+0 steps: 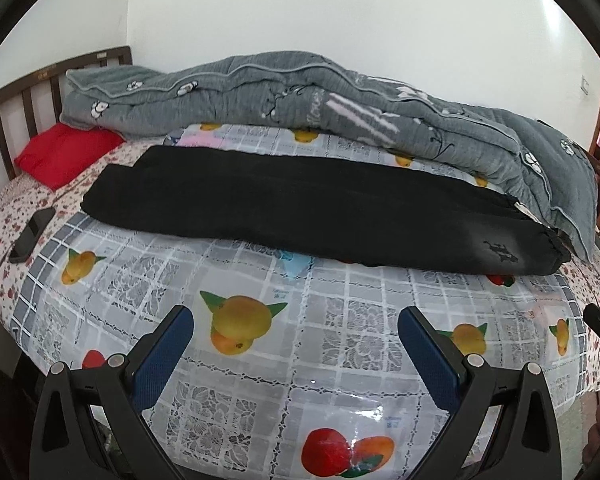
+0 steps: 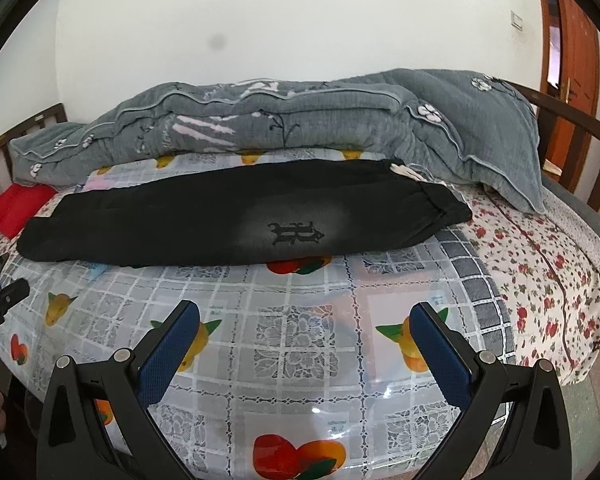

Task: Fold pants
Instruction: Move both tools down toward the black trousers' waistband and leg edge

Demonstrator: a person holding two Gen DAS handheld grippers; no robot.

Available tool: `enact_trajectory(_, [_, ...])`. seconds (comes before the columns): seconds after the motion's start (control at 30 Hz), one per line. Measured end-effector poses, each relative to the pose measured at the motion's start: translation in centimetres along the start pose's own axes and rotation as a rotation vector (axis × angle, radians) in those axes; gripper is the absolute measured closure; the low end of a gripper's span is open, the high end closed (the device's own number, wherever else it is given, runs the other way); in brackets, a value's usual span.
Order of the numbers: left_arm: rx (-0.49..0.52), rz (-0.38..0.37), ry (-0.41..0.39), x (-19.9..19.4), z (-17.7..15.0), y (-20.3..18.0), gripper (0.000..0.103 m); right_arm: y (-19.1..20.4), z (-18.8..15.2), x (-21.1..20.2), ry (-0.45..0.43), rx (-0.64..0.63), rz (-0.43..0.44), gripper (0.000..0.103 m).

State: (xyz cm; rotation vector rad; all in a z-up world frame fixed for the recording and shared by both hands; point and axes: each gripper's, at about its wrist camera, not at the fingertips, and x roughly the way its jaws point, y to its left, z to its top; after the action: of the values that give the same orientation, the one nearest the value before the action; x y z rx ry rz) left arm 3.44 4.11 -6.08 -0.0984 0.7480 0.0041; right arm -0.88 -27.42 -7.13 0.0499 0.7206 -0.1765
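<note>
Between spread grippers (image 1: 296,314) (image 2: 304,310), bare tablecloth (image 1: 339,296) fronts the pants' (image 1: 300,204) near edge.

left wrist: low, faces bed (image 1: 339,360) | right wrist: same, rightward | share pants (image 1: 300,216)

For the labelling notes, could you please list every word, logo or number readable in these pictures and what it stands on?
Black pants: an ornate embroidered emblem, possibly a gothic "R"; not certain.
Fruit-print plastic cover: small blue print, too small to read.
Grey quilt: pale lettering, folded and illegible.
Nothing else can be read.
</note>
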Motion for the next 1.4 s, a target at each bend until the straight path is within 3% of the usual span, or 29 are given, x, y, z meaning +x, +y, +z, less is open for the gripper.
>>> enact_trajectory(0.43, [-0.108, -0.023, 0.064, 4.3, -0.3, 4.6, 0.001, 0.3, 0.1, 3.4, 0.040, -0.004, 0.021, 0.003])
enact_trajectory(0.9, [-0.188, -0.029, 0.061, 7.9, -0.2, 8.4, 0.001, 0.2, 0.3, 7.8, 0.108, -0.006, 0.026, 0.007])
enact_trajectory(1.2, [-0.275, -0.068, 0.108, 11.2, -0.2, 11.3, 0.003, -1.0, 0.0, 11.0, 0.147, 0.017, 0.031, 0.024])
enact_trajectory(1.3, [-0.285, -0.050, 0.103, 12.0, 0.1, 11.9, 0.003, -1.7, 0.2, 12.1, 0.154, 0.047, 0.020, 0.026])
enact_trajectory(1.4, [-0.295, -0.043, 0.097, 12.7, 0.6, 12.4, 0.003, -2.2, 0.3, 13.4, 0.172, 0.068, 0.000, 0.035])
